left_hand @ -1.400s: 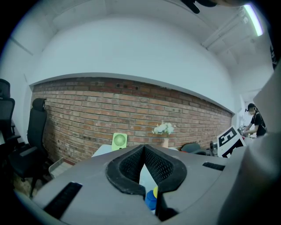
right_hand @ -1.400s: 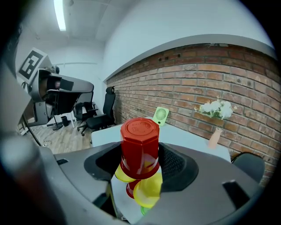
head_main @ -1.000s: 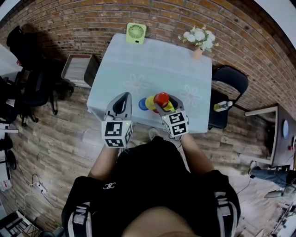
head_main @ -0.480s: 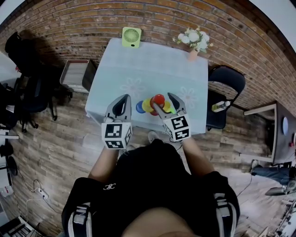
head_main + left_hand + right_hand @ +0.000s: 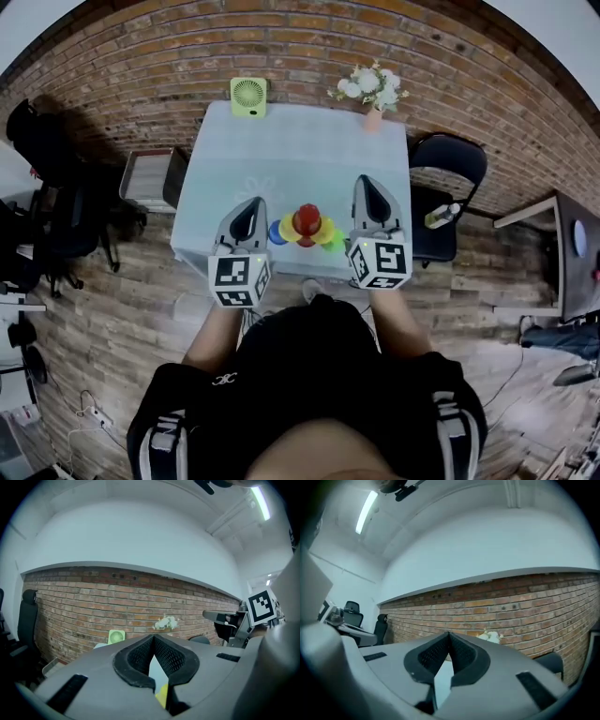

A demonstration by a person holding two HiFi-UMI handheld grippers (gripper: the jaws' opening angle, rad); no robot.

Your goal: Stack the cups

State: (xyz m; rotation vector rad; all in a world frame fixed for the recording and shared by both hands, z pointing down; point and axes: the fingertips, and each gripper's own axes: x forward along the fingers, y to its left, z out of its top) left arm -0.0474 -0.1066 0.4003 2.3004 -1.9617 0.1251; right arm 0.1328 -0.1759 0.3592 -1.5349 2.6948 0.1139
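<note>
**Operator:** What differs from the earlier frame?

**Inspector:** The right gripper (image 5: 367,192) has left the red cup (image 5: 307,219); it now sits right of the cups and apart from them. Its fingers (image 5: 464,656) have just been closing; they are pressed together with nothing between them. The left gripper (image 5: 249,208) remains left of the cups.

**Operator:** Left fingers (image 5: 136,658)?

**Inspector:** Pressed together at the tips; nothing is held.

**Operator:** Orientation and location of the red cup?

**Inspector:** Upright; long axis vertical, pointing toward the head camera. It tops the cluster at the middle of the near edge of the tabletop (image 5: 281,141).

**Operator:** Appearance?

**Inspector:** Round and glossy red. A blue cup (image 5: 276,233), a yellow cup (image 5: 324,230) and a green cup (image 5: 336,244) show around its base; mouth up or down cannot be told.
</note>
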